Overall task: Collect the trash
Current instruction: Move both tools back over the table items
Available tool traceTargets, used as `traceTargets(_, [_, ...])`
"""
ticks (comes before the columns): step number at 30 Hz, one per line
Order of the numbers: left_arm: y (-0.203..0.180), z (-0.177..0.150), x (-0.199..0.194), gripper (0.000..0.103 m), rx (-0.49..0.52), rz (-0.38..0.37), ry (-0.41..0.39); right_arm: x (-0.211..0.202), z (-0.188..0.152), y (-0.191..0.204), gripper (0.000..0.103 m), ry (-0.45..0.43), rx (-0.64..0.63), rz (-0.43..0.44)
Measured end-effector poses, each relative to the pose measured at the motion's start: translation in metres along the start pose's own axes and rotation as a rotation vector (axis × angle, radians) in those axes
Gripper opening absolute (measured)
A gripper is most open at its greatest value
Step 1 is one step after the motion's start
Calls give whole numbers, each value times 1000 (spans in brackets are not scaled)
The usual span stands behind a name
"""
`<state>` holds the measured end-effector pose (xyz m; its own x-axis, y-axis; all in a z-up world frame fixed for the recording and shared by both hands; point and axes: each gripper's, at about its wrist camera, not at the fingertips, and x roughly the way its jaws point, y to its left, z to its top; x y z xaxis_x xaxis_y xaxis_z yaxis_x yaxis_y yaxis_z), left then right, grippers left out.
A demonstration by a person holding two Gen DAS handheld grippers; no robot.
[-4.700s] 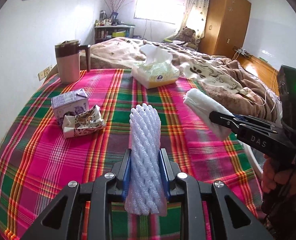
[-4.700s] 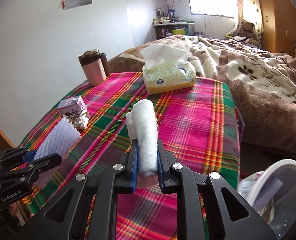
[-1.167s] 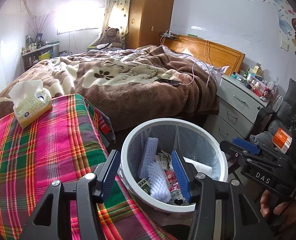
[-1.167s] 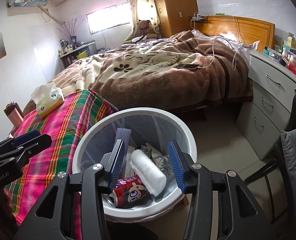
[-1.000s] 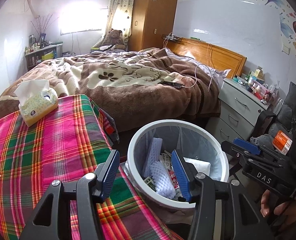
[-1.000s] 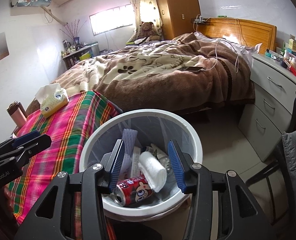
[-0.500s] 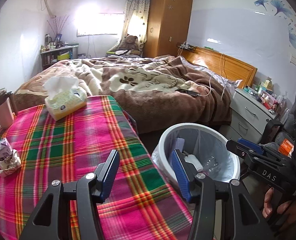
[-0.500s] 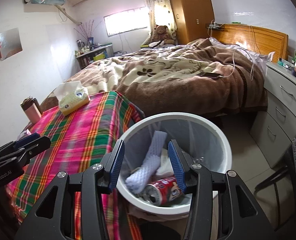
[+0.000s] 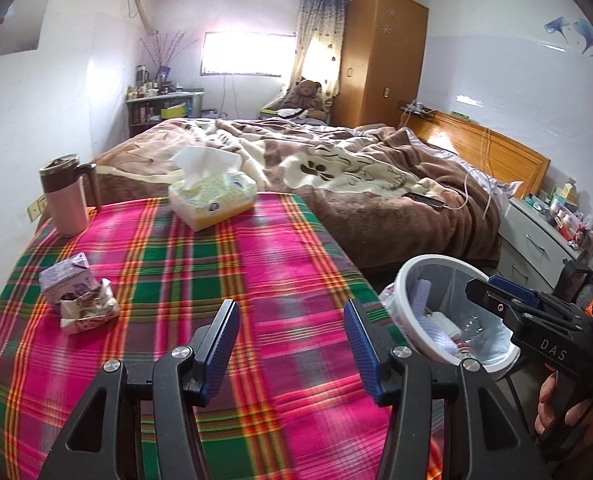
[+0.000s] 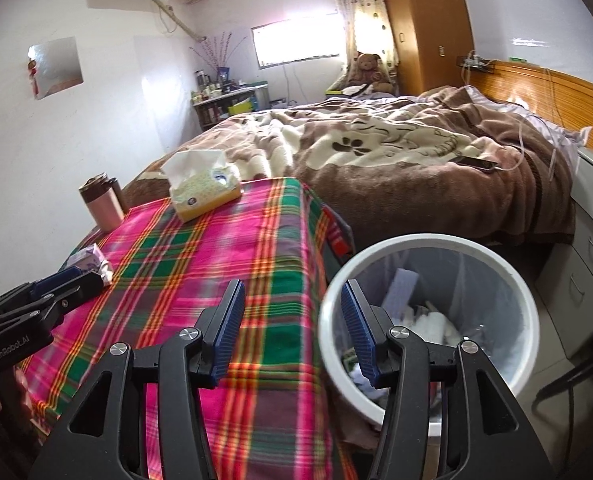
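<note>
A small purple carton (image 9: 64,283) (image 10: 86,259) and a crumpled patterned wrapper (image 9: 90,312) lie together on the plaid tablecloth (image 9: 224,264), at its left. My left gripper (image 9: 290,344) hovers open over the cloth's near middle, nothing between its blue pads. The white bin (image 10: 428,245) (image 9: 410,276) stands off the table's right edge with foam netting, a white roll and other trash inside. My right gripper (image 10: 292,330) straddles the table edge and the bin rim; its jaws are opening and hold nothing. It also shows at the right of the left wrist view, right gripper (image 9: 496,300).
A yellow tissue box (image 9: 212,196) and a pink lidded mug (image 9: 64,200) stand at the table's far side. A bed with a brown blanket (image 9: 376,184) lies beyond. A grey drawer unit (image 10: 592,248) and a dark chair leg (image 10: 568,380) flank the bin on the right.
Both grippers have swung left, away from the bin toward the table. The carton and wrapper have come into the left wrist view; the bin has slid to the right in both views.
</note>
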<state>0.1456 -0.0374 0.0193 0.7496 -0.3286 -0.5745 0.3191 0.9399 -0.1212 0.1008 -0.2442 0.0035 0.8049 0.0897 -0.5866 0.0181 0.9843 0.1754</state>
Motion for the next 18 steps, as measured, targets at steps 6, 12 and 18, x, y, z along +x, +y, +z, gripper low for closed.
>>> traceTargets(6, [41,-4,-6,54,-45,55,-1,15,1,30,52,17,-46,53])
traceTargets(12, [81,-8,-13,54,-85,104,-5,33,2,60,53,41,-90,103])
traceTargets(18, [124,-10,-17,54,-120,164,-1,53,2,88,53,77,-117,152])
